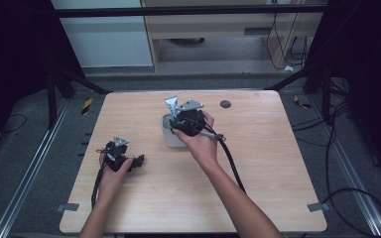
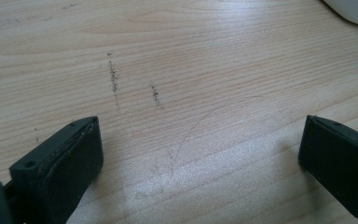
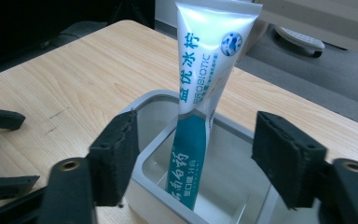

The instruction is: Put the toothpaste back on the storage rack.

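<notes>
A white and teal toothpaste tube (image 3: 200,102) stands upright in a grey square cup (image 3: 158,184), leaning on the far rim. My right gripper (image 3: 196,154) hovers over the cup, open; its pads stand apart from the tube on both sides. From above, the tube (image 1: 171,105) sticks out of the cup (image 1: 169,136) under the right gripper (image 1: 178,121). My left gripper (image 1: 138,161) lies low at the table's left, open, with bare wood between its pads (image 2: 81,154).
The wooden table (image 1: 258,163) carries a small dark round disc (image 1: 225,104) near its far edge. A white object's edge (image 2: 354,11) lies beyond the left gripper. Cables trail off both grippers toward the person.
</notes>
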Motion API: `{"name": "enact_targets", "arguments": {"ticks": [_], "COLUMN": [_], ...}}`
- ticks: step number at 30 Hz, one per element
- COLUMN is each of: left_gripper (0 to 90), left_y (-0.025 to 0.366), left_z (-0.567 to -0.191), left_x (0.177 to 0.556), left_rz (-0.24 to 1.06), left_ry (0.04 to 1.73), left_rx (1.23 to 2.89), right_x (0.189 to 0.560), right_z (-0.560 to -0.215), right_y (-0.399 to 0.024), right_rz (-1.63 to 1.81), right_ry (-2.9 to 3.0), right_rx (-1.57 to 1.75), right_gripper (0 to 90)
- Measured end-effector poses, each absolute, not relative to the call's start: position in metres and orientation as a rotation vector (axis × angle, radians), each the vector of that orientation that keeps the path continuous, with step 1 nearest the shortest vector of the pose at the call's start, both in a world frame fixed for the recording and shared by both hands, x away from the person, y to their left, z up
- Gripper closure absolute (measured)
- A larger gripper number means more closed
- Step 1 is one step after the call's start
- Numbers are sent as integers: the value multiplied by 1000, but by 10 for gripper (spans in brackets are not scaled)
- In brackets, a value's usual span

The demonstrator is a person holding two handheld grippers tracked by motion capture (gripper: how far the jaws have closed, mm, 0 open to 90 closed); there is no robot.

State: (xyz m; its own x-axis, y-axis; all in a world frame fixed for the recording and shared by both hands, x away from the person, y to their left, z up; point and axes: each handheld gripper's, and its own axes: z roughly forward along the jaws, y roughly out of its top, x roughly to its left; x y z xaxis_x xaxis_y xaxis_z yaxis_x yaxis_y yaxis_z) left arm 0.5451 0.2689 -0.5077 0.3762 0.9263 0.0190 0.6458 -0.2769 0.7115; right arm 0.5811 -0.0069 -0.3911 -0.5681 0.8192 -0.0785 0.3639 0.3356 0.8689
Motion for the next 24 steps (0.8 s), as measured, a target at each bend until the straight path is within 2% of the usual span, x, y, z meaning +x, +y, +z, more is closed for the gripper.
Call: {"name": "enact_targets", "arguments": {"ticks": [4,12,24], "left_gripper": [0,0,0], "left_y": [269,269,269], "left_z": [-508,-508,-508], "left_x": [545,545,545], "left_rz": [587,587,588], "left_ry": [1349,1348,1348], "left_rx": [2021,2026,2018], "right_x": [584,585,571], "right_z": [-390,-383,-367], "right_y": [-11,-22,-48], "right_rz": [1142,1112,1087], "right_ry": [2142,2186,2184], "right_rx": [1019,1045,999], "right_gripper": [205,105,77]}}
